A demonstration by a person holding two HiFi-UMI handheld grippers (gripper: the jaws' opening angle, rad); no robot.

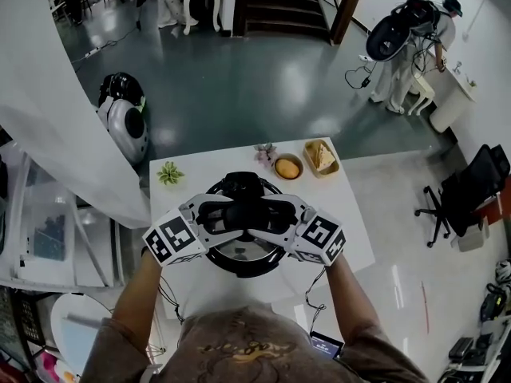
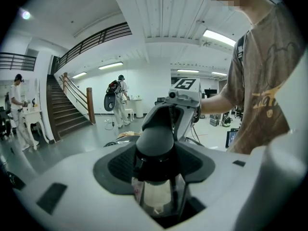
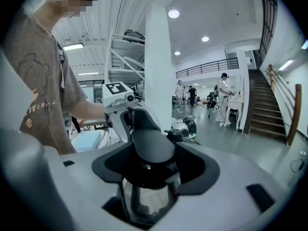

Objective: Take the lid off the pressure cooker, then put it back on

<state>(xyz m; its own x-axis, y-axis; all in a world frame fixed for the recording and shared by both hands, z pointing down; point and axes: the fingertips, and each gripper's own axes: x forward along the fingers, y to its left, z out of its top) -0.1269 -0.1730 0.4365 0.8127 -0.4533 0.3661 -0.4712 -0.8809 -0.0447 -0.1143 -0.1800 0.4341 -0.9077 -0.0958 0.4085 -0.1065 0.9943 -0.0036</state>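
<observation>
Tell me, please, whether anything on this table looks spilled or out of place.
Nothing stands out: the pressure cooker sits level on the table, left claw and right claw gripping its lid handle; nothing spilled.

We're in a big open lab hall: staircase (image 1: 279, 2), balcony railing (image 2: 91, 40), office chair (image 1: 475, 186), other people (image 1: 399, 54) wearing backpack rigs.

Cooker (image 1: 243, 254) on table (image 1: 345, 218) w/ bowl (image 1: 287, 167) behind.

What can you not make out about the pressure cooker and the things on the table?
Head view: the left gripper and right gripper, clamped on the handle, cover most of the lid.
Gripper views: each gripper's body hides the pot below.
Head view: the food in the bowl is too small to name.
</observation>
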